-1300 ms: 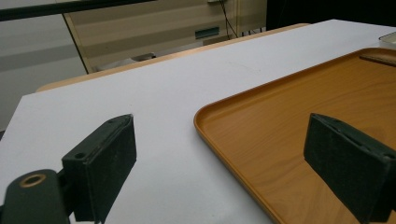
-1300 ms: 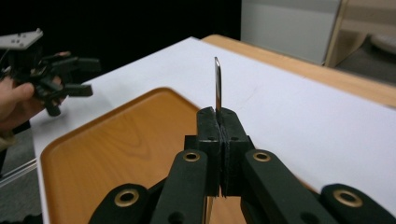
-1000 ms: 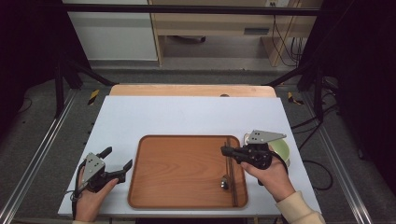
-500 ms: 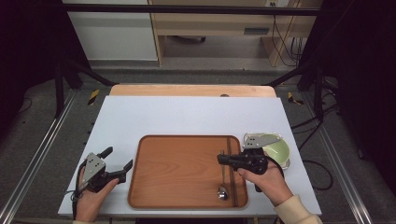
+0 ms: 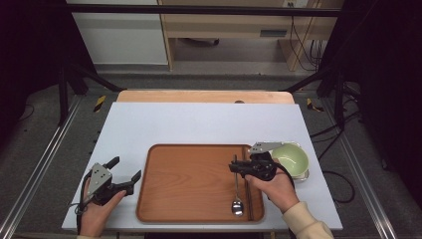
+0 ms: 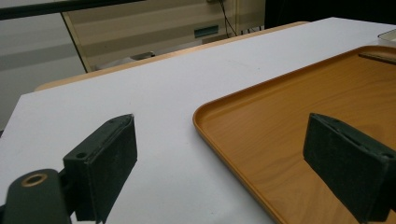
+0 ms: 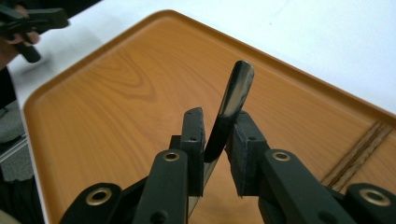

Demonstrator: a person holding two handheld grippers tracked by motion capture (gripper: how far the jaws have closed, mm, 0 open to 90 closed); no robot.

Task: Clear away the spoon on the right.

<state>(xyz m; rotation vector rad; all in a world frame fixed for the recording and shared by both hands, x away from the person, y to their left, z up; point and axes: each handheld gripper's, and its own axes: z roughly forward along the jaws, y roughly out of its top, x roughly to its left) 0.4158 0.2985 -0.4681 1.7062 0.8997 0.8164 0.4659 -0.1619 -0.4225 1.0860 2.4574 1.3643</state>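
Step in hand: laying the spoon on the tray, release under way. In the high view the spoon lies lengthwise at the lower right of the tray, bowl toward the bottom edge of the frame, handle running up to the right gripper. Thin dark chopsticks lie just beside it on the right.

The right gripper's jaws have just been opening. In the right gripper view the spoon handle stands between the pads, leaning on the left pad, with a gap at the right pad: a loosened hold, no real pinch.

Next move, by my guess: widen the jaws, then lift straight off so the handle drops flat without getting dragged.

Spoon look: metal, shiny bowl, slim dark glossy handle with a rounded tip.

Left gripper rests at lower left beside the tray, jaws spread, nothing between them. Green bowl sits right of the tray.
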